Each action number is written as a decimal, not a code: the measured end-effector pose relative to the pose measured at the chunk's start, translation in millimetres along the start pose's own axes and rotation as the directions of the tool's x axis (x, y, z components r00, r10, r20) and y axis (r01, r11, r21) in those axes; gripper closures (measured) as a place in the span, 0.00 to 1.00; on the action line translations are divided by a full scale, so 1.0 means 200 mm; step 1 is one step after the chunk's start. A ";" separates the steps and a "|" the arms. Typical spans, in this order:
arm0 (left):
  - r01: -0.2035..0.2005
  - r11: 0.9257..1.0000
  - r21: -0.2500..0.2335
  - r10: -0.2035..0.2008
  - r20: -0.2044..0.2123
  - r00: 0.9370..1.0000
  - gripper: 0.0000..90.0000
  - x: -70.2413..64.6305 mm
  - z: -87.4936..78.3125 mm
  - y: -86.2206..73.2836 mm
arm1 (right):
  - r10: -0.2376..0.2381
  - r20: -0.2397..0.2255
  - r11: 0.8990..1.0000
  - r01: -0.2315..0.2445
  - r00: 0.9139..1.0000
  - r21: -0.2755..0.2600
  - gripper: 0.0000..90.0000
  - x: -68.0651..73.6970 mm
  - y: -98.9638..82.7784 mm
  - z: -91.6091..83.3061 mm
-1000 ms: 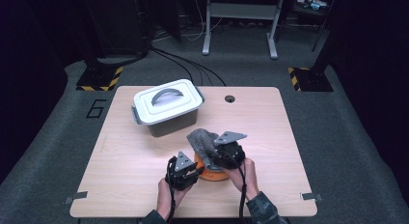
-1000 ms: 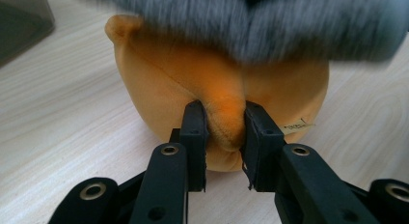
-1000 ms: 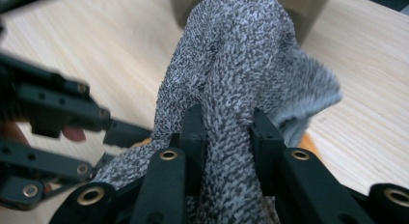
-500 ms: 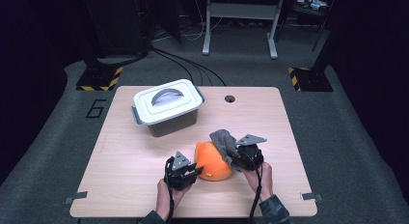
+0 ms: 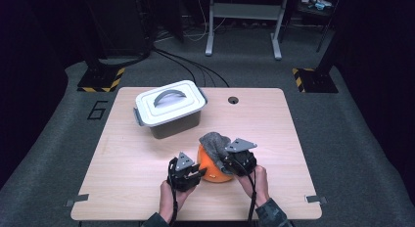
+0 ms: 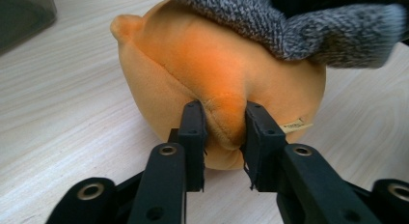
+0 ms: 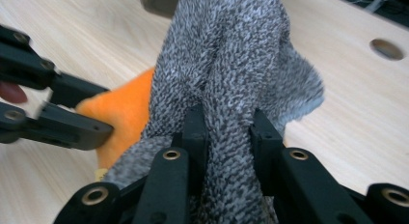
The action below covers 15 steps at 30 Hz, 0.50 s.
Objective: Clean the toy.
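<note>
1. Tongs on your left (image 6: 224, 137) are pinching a fold of the round orange plush toy (image 6: 202, 69), which is sitting on the pale wooden bench (image 5: 274, 119).
2. Your right tongs (image 7: 225, 137) are clamping the grey knitted cloth (image 7: 226, 55) draping over that toy.

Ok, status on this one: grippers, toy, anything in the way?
Left hand-held gripper pinching a fold of the orange plush. Right hand-held gripper clamped on the grey knit cloth draped over it. Lidded bin stands behind, apart.
</note>
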<state>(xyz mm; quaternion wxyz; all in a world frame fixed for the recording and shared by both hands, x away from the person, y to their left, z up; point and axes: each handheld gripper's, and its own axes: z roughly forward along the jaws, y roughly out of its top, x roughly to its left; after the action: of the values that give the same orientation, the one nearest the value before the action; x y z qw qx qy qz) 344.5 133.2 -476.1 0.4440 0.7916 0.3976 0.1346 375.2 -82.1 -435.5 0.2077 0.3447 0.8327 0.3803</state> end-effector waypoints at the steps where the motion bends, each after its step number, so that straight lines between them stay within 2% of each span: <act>1: -0.004 1.000 -0.007 0.004 0.016 1.000 0.75 0.01 0.00 0.00 | 0.019 -0.012 1.000 -0.019 1.000 -0.003 0.82 -0.01 -0.01 0.02; 3: -0.029 1.000 0.000 0.029 0.016 0.999 0.64 0.01 0.00 -0.01 | 0.051 -0.029 0.999 -0.052 0.998 -0.008 0.82 -0.06 -0.04 0.04; 5: -0.034 0.999 0.028 0.032 0.082 0.996 0.48 0.02 0.02 -0.02 | 0.084 -0.048 0.996 -0.085 0.995 -0.009 0.82 -0.09 -0.05 0.04; 6: -0.049 0.998 0.032 0.046 0.080 0.996 0.47 0.02 0.03 -0.03 | 0.088 -0.050 0.996 -0.089 0.995 -0.009 0.82 -0.10 -0.04 0.04; 7: -0.085 0.995 0.045 0.082 0.064 0.995 0.48 0.01 0.04 -0.03 | 0.086 -0.056 0.996 -0.087 0.995 -0.009 0.82 -0.11 -0.04 0.05; 8: -0.094 0.995 0.042 0.091 0.057 0.994 0.52 0.01 0.05 -0.04 | 0.088 -0.059 0.996 -0.088 0.994 -0.004 0.82 -0.11 -0.03 0.06; 11: -0.063 0.998 0.025 0.062 0.042 0.997 0.72 0.02 0.06 -0.04 | 0.079 -0.052 0.997 -0.079 0.996 0.002 0.82 -0.11 -0.02 0.08; 13: -0.043 0.999 0.023 0.042 0.042 0.998 0.79 0.03 0.06 -0.04 | 0.090 -0.054 0.996 -0.090 0.994 0.002 0.82 -0.11 -0.01 0.08; 15: -0.036 0.999 0.024 0.035 0.034 0.999 0.83 0.03 0.05 -0.03 | 0.089 -0.050 0.996 -0.089 0.995 -0.009 0.82 -0.10 0.01 0.06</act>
<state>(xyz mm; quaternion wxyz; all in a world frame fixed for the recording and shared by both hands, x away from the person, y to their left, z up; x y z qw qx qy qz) 351.1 132.7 -487.7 0.4385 0.8061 0.3775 0.1245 397.8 -89.5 -440.1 0.1719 0.3707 0.8193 0.4023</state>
